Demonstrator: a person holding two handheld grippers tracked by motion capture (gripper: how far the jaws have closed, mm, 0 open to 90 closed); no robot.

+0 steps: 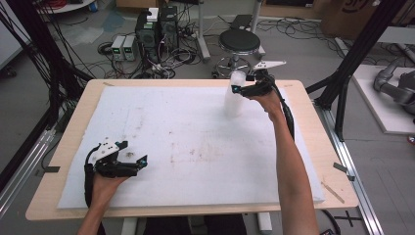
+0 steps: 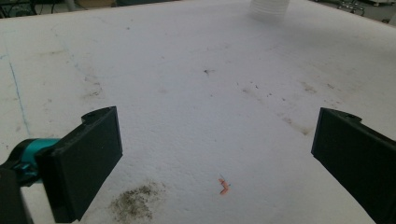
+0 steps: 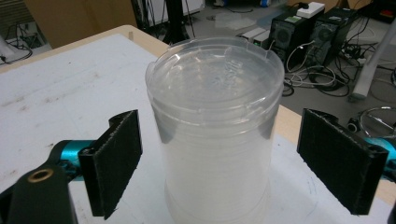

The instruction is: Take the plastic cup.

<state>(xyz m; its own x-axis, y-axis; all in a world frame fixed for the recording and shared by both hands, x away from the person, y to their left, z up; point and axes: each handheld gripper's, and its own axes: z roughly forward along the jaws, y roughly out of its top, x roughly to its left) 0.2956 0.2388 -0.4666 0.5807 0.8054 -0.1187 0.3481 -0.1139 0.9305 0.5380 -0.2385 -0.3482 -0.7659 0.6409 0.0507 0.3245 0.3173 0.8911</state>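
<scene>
A tall clear plastic container (image 1: 234, 95) with a lid stands upright on the white foam mat (image 1: 186, 142) near the far right. In the right gripper view the container (image 3: 215, 126) rises between the two black jaws, which stand wide apart on either side without touching it. My right gripper (image 1: 241, 88) is open around its upper part. My left gripper (image 1: 142, 160) rests low at the near left of the mat, open, with nothing between its jaws (image 2: 215, 154). The container's base (image 2: 267, 8) shows far off in the left gripper view.
The mat covers a wooden table (image 1: 313, 147). A dark smudge (image 2: 135, 203) and a small orange scrap (image 2: 224, 185) lie on the mat by the left gripper. Beyond the far edge are a black stool (image 1: 240, 43), computer towers (image 1: 156, 29) and cables on the floor.
</scene>
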